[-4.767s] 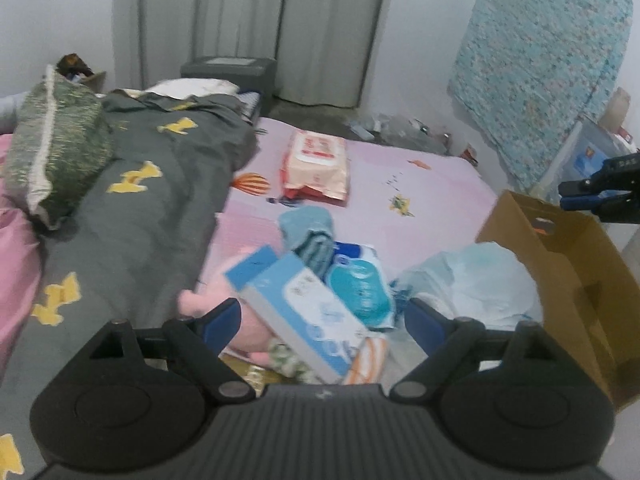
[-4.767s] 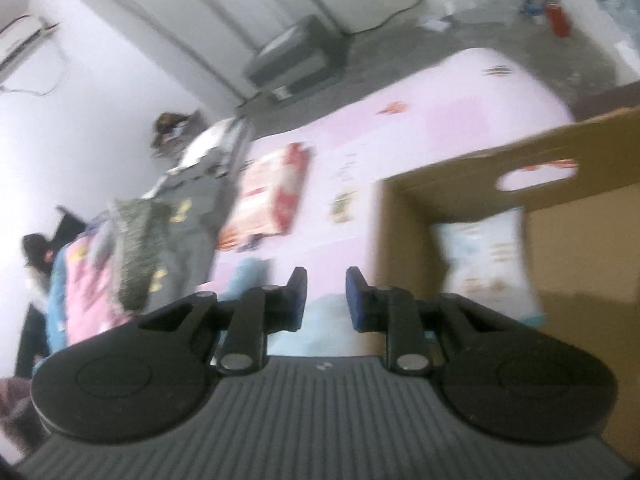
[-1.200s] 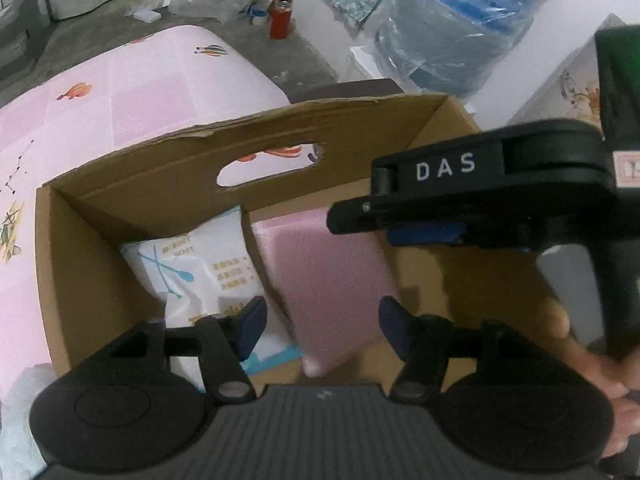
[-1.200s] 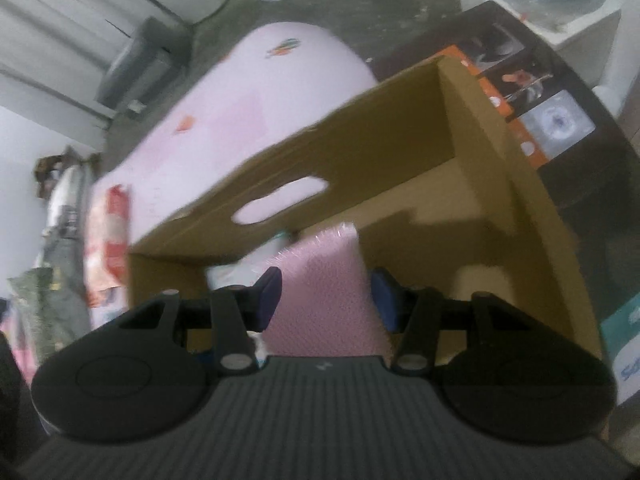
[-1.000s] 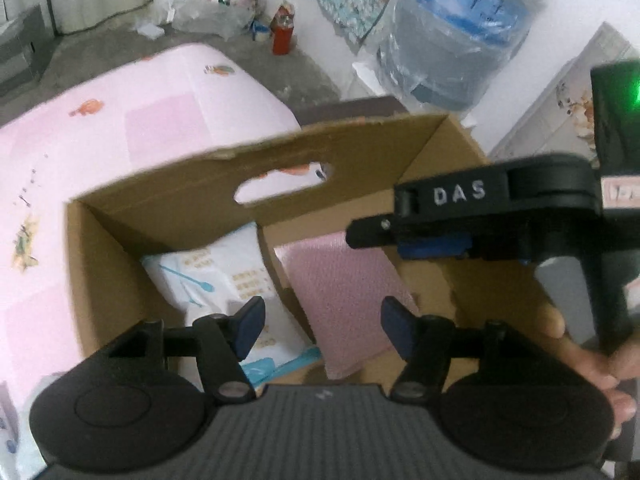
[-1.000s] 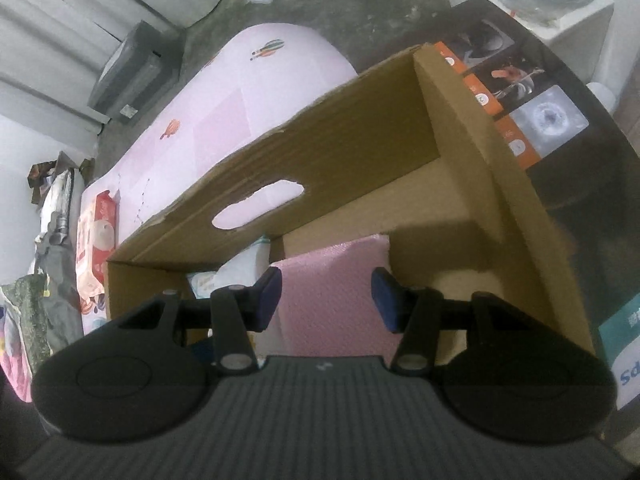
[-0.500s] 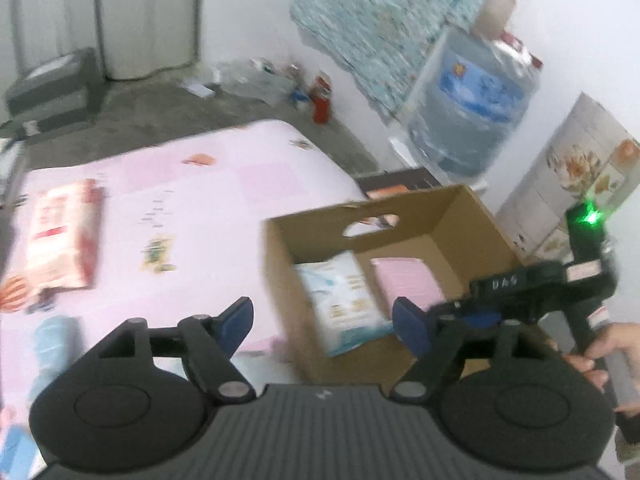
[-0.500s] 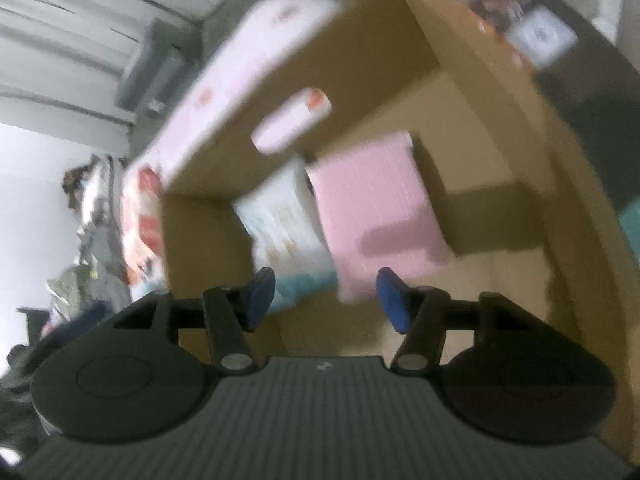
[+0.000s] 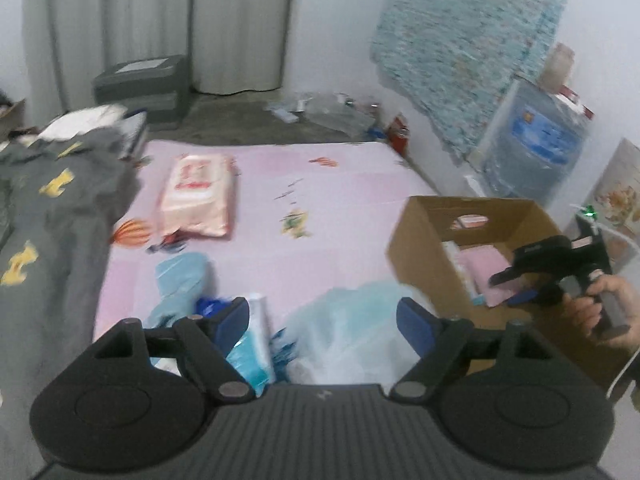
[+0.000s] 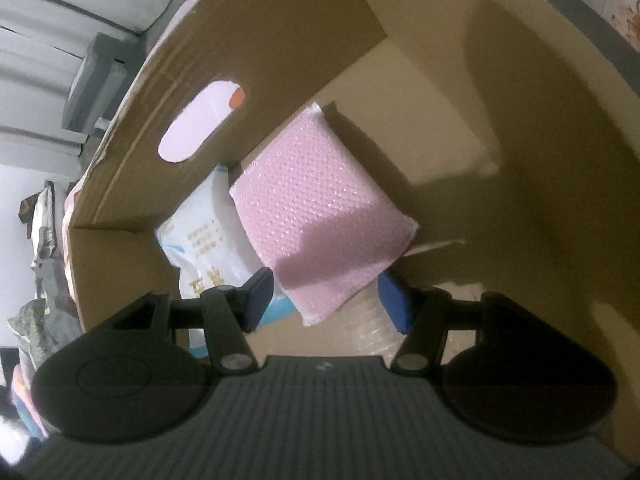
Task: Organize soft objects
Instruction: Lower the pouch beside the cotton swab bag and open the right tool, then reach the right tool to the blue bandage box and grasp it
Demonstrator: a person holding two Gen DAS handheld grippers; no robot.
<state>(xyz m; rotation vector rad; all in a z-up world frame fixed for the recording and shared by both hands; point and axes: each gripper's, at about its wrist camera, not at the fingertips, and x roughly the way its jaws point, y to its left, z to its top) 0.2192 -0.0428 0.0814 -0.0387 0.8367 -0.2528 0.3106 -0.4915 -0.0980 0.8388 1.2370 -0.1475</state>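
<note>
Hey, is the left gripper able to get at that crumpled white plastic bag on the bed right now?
Probably yes. The left gripper is open and empty, and the white plastic bag lies straight ahead between its fingers on the pink bed, with nothing lying over it.

Left wrist view sits high and back, facing across the bed [image 9: 340, 184] toward the curtained wall, cardboard box [image 9: 416, 252] at right. Right wrist view is close, tilted, looking down into that box [image 10: 280, 40]. Both share the box and its pink pack [image 9: 480, 264] [image 10: 316, 208].
</note>
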